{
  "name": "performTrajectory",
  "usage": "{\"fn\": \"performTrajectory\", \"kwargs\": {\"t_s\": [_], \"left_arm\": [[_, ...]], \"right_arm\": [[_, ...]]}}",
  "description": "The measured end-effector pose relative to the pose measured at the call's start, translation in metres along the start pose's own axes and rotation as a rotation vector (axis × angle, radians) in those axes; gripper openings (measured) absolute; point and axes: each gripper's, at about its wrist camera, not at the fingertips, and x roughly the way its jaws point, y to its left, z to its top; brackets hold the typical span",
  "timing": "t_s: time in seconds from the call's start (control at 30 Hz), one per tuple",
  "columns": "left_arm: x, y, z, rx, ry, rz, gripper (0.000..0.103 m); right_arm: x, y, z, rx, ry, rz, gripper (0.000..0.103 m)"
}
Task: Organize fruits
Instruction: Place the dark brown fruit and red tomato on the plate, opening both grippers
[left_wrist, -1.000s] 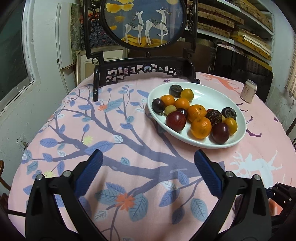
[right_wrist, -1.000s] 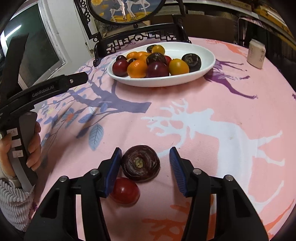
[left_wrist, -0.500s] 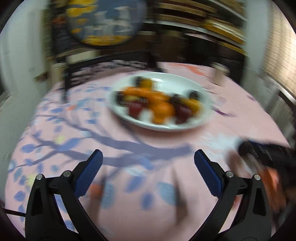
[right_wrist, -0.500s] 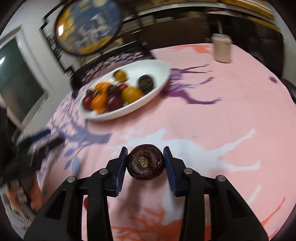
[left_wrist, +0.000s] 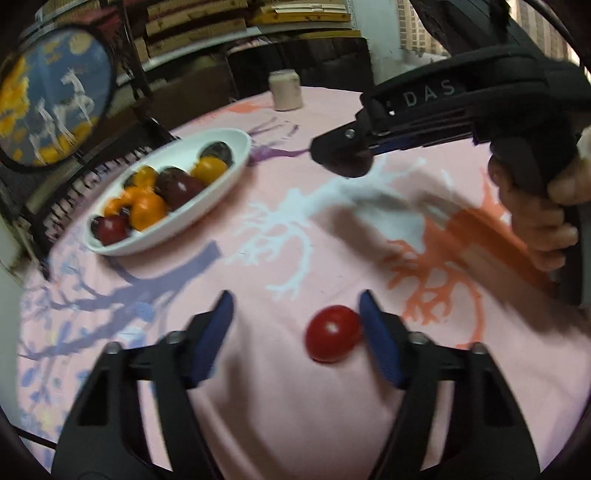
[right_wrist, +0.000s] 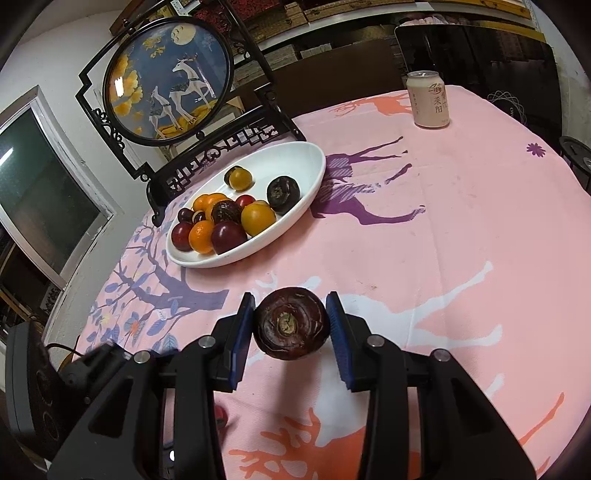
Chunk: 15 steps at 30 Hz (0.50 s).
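A red fruit (left_wrist: 332, 339) lies on the pink tablecloth between the fingers of my left gripper (left_wrist: 295, 306), against the right pad. The left pad stands well off it, and the jaws are closing. My right gripper (right_wrist: 291, 317) is shut on a dark purple fruit (right_wrist: 291, 323) and holds it above the cloth. In the left wrist view that right gripper (left_wrist: 343, 155) hangs at upper right with a person's hand (left_wrist: 546, 206) on its handle. The white oval plate (right_wrist: 317, 162), also (left_wrist: 166, 236), holds several orange, yellow, red and dark fruits.
A drink can (right_wrist: 428, 99) stands at the far side of the table. A dark wooden stand with a round deer picture (right_wrist: 170, 81) rises just behind the plate. Bare cloth (right_wrist: 461, 221) lies right of the plate. Shelves and a dark chair stand beyond the table.
My left gripper swung right and down onto the red fruit, and its jaws narrowed. My right gripper shut on the dark purple fruit and lifted it off the cloth.
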Motion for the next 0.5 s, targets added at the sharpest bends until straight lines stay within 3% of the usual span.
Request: {"fn": "performTrajectory", "kwargs": {"t_s": [0.1,0.13,0.3,0.5], "left_arm": [[0.006,-0.005,-0.001,0.011,0.026,-0.057,0.032],[0.009,-0.009,-0.002,0.028,0.041,-0.055,0.030],[0.008,-0.008,-0.003,0.007,0.041,-0.031,0.030],[0.000,0.025,0.008,-0.104,0.001,0.055,0.030]], "right_arm": [[0.001,-0.001,0.000,0.003,0.004,-0.001,0.040],[0.002,-0.001,0.000,0.005,0.005,-0.001,0.040],[0.005,-0.002,-0.001,0.009,0.014,-0.007,0.040],[0.005,-0.003,-0.002,0.015,0.008,0.001,0.040]]}}
